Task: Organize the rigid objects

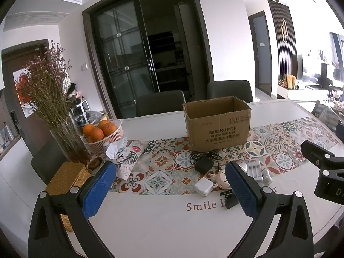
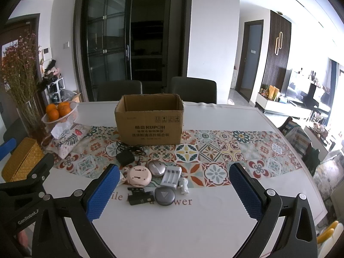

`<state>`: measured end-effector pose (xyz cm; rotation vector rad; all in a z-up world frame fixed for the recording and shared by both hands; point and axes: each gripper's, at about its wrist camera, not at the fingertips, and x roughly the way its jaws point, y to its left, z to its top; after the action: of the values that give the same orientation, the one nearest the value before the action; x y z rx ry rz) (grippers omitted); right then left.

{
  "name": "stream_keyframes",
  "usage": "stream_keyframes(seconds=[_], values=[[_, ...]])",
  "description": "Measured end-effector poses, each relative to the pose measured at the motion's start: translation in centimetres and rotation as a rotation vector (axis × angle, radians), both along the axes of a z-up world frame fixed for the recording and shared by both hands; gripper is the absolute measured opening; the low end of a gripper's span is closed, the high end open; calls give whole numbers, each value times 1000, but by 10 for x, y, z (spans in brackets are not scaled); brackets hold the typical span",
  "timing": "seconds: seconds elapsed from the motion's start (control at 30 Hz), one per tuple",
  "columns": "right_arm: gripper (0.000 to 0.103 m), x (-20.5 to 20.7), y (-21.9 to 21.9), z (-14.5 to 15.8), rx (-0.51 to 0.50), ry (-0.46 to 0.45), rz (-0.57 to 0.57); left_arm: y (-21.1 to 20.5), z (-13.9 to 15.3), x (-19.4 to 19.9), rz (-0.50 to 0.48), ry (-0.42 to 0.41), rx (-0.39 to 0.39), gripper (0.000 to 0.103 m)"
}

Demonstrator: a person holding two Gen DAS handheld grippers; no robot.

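Bare white table (image 2: pixel 172 232) in front of both grippers, wide room to pass low. Ahead, a tight cluster blocks the middle: clip (image 2: pixel 140 196), grey puck (image 2: pixel 164 196), figurine (image 2: pixel 184 186), battery case (image 2: pixel 171 177), pink disc (image 2: pixel 137 175), silver case (image 2: pixel 156 167), white plug (image 1: pixel 204 186). Behind them, adapter (image 2: pixel 125 158) w/ loose cord (image 2: pixel 129 148) lying just in front of the box (image 2: pixel 150 126). Box top open, reachable from above. Runner right of the cluster is free. Left side crowded: tissue pack (image 2: pixel 68 139), orange basket (image 2: pixel 61 112), vase (image 1: pixel 68 142), wicker box (image 1: pixel 66 178).
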<state>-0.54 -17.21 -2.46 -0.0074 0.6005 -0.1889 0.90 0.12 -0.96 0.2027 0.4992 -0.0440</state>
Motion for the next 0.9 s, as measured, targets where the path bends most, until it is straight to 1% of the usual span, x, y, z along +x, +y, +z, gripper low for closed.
stream_keyframes(seconds=[0.13, 0.27, 0.47, 0.57, 0.63, 0.77, 0.9], values=[[103, 1, 0, -3, 2, 2, 3, -1, -1, 1, -2, 4, 1, 103], [103, 3, -1, -7, 11, 15, 13, -5, -6, 5, -14, 31, 5, 103], [103, 12, -10, -15, 48, 77, 21, -14, -16, 15, -43, 92, 16, 103], [103, 19, -14, -21, 45, 100, 28, -21, -23, 23, -51, 118, 20, 103], [103, 25, -16, -27, 43, 115, 37, -26, -30, 30, -52, 138, 23, 103], [103, 39, -25, -45, 79, 164, 64, -35, -42, 38, -65, 170, 23, 103], [102, 53, -33, -68, 107, 216, 87, -43, -59, 46, -85, 218, 26, 103]])
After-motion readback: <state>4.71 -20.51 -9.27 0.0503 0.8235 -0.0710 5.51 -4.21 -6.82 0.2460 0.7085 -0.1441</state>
